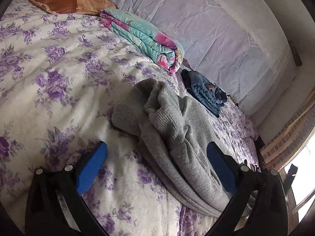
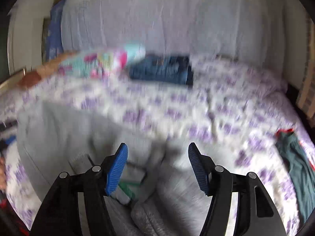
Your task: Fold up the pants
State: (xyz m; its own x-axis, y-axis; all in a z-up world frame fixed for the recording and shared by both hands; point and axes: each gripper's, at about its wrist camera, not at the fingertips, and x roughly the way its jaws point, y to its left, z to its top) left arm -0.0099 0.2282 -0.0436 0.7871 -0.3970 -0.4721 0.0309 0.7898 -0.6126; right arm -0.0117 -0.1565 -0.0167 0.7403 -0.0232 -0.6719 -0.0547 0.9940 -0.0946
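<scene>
1. Around you on the flowered bedspread (image 1: 59, 63) lie a rolled turquoise-and-pink quilt (image 1: 141, 37), folded jeans (image 1: 208, 94) near the wall, and a brown pillow (image 1: 67, 0).
2. Nothing blocks your way to the grey pants (image 1: 177, 133).
3. Your left gripper (image 1: 157, 167) is spread wide; the pants lie bunched between its fingers, one pad resting against them.
4. Your right gripper (image 2: 157, 169) is spread above the grey cloth, pinching nothing; the view is blurred.

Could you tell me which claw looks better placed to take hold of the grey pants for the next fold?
Probably the left claw: it is open over the crumpled grey knit pants in a sharp view. The right claw is open above grey cloth too, but its view is blurred.
</scene>
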